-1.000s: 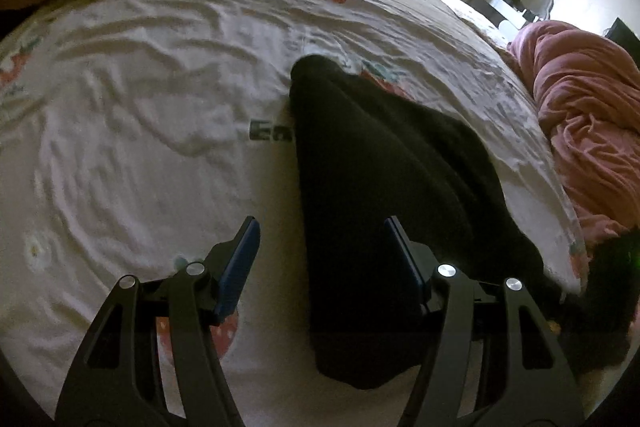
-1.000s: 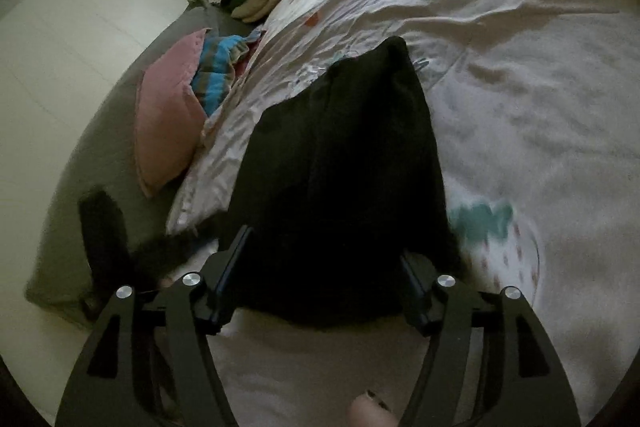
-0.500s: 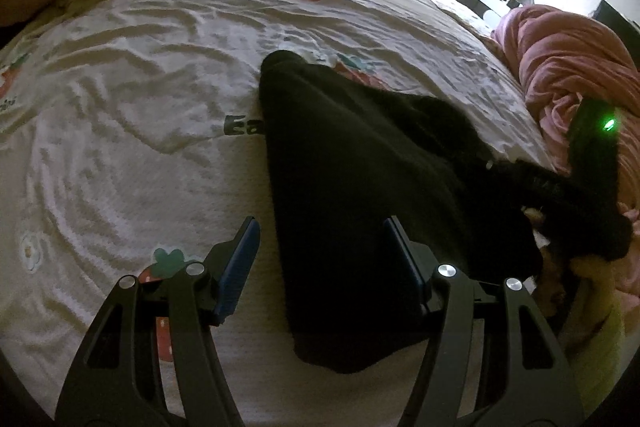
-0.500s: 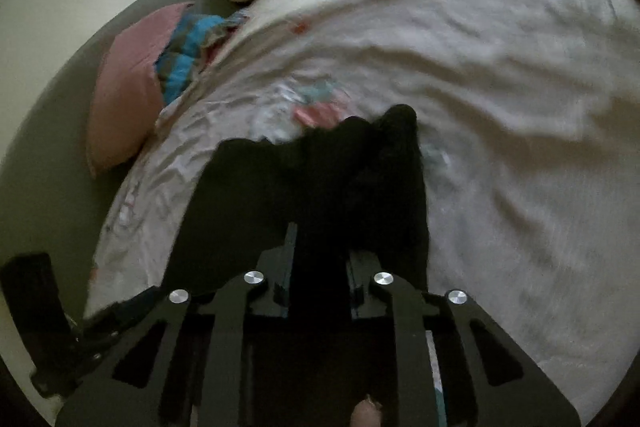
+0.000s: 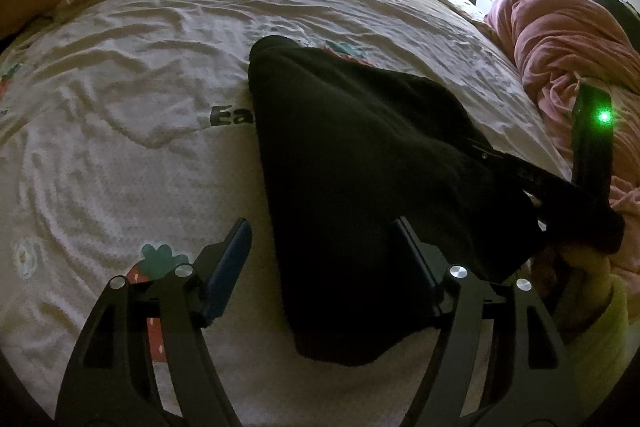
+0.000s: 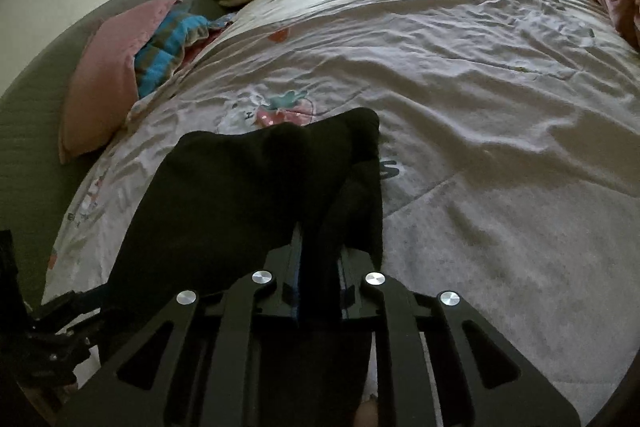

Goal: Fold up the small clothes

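The black garment (image 5: 360, 187) is too dark for seams, sleeves or legs to be made out, so its kind cannot be told. It is spread on the bed sheet (image 5: 120, 107), where printed lettering is partly covered by its edge and only the first letters can be read. In the right wrist view the near end of the garment (image 6: 240, 195) is hidden behind the right gripper (image 6: 318, 283), and a fingertip at the bottom edge is cut off by the frame. The left gripper's body is barely seen there, at the lower left corner, in shadow.

The left gripper (image 5: 320, 259) is held with its fingers (image 5: 228, 263) well apart, having just been opened wider. The near corner of the garment lies between them; the right-hand finger is seen against the cloth, but whether it touches cannot be told, and the left-hand finger is clear over the sheet.

The right gripper's fingers (image 6: 294, 267) are nearly together and clamped on a bunched fold of the garment, which is lifted from the bed at that edge. In the left wrist view this gripper (image 5: 532, 179) is seen at the garment's right edge, with a green light shown on it, near the pink blanket (image 5: 568, 47).
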